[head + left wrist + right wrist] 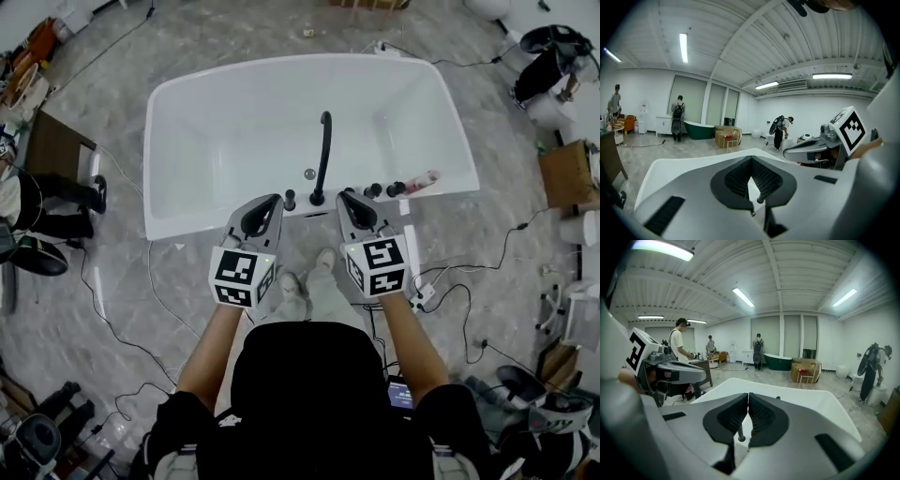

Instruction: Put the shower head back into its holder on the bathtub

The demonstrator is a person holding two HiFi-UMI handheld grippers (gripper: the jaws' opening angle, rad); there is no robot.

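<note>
Bathtub rim (187, 228): shower head (424, 180) lies along it, pointing right; left tool (275, 200), right tool (343, 198) closed, empty.

White bathtub (234, 141) on grey floor (112, 122)

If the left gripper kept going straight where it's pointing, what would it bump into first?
Probably the white bathtub: the left gripper aims over its near rim, just left of the black faucet. Depth is hard to judge.

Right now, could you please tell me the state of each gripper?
Left gripper: closed, holding nothing.
Right gripper: closed, holding nothing.
</note>
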